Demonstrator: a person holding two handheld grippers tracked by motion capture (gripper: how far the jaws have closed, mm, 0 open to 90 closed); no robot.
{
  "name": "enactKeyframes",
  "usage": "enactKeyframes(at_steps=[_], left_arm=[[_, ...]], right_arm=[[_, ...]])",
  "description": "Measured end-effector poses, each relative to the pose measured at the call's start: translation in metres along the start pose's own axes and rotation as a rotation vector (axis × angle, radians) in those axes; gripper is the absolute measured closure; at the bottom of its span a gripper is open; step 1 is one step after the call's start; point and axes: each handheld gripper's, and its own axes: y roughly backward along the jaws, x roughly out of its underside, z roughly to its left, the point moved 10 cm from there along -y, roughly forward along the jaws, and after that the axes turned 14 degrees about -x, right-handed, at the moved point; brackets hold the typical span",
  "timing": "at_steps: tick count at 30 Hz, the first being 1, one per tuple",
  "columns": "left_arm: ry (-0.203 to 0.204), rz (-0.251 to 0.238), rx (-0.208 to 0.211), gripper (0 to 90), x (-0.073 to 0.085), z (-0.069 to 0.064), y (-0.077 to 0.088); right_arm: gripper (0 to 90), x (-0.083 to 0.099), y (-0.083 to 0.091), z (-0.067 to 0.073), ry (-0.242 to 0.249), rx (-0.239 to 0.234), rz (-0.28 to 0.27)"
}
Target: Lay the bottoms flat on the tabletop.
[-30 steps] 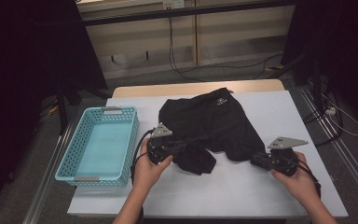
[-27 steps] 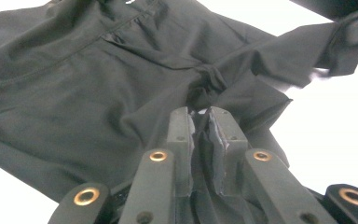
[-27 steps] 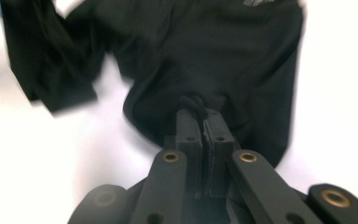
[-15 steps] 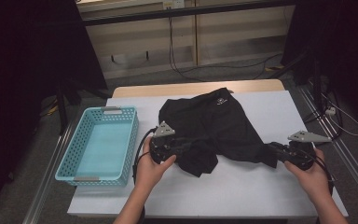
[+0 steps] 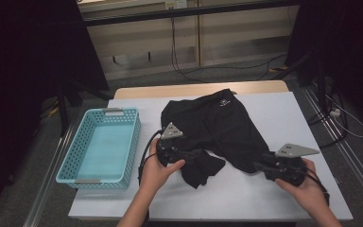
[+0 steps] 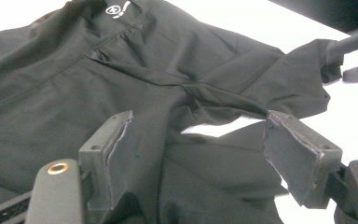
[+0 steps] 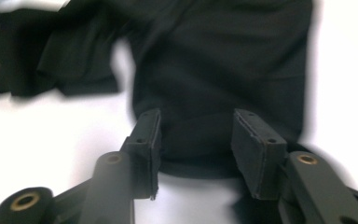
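Black shorts (image 5: 220, 127) with a small white logo at the waistband lie spread on the white table (image 5: 283, 109). One leg is bunched at the near left, the other reaches toward the near right. My left gripper (image 5: 194, 154) sits low over the bunched leg, its jaws wide open, with black cloth (image 6: 177, 84) lying under and between them. My right gripper (image 5: 261, 165) points left at the other leg's hem (image 7: 200, 165). Its jaws stand open on either side of that hem, not closed on it. The right gripper's fingers (image 6: 352, 44) also appear far off in the left gripper view.
A teal plastic basket (image 5: 75, 161) stands at the table's left edge, with nothing in it. Bare white tabletop lies to the right and in front of the shorts. Beyond the table are cables on the floor and dark curtains.
My right gripper swung out to the right, then came back left and nearer, up to the hem of the right leg. The left gripper has stayed in place.
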Motion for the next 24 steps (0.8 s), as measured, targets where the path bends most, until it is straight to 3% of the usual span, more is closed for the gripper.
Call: enactKeyframes(at_steps=[3, 7, 8, 11, 14, 18, 21, 22, 24], left_arm=[[0.002, -0.002, -0.005, 25.3, 0.001, 0.001, 0.001], [0.021, -0.01, -0.009, 25.1, 0.001, 0.004, 0.004], [0.021, -0.008, -0.011, 25.1, 0.001, 0.005, 0.005], [0.022, -0.015, -0.014, 25.1, 0.001, 0.006, 0.007], [0.022, -0.014, -0.01, 25.1, 0.001, 0.005, 0.008], [0.017, -0.012, -0.004, 25.1, 0.001, 0.001, 0.008], [0.015, -0.016, 0.002, 25.1, 0.0, -0.002, 0.007], [0.014, -0.014, 0.004, 25.1, 0.0, -0.003, 0.007], [0.016, -0.015, 0.008, 25.1, 0.0, -0.006, 0.006]], right_arm=[[55.4, 0.007, -0.022, 0.009, 0.036, -0.031, 0.065], [56.9, 0.014, -0.04, 0.009, 0.05, -0.022, 0.124], [60.7, 0.013, -0.042, 0.008, 0.049, -0.02, 0.113], [87.6, 0.011, -0.042, 0.006, 0.051, -0.025, 0.126], [88.6, 0.009, -0.042, 0.01, 0.029, -0.065, 0.12], [88.7, -0.012, -0.031, 0.032, 0.053, -0.129, 0.055], [88.6, -0.035, -0.025, 0.044, 0.049, -0.18, -0.036], [88.6, -0.041, -0.026, 0.046, 0.039, -0.196, -0.061], [88.3, -0.049, -0.031, 0.041, 0.023, -0.184, -0.082]])
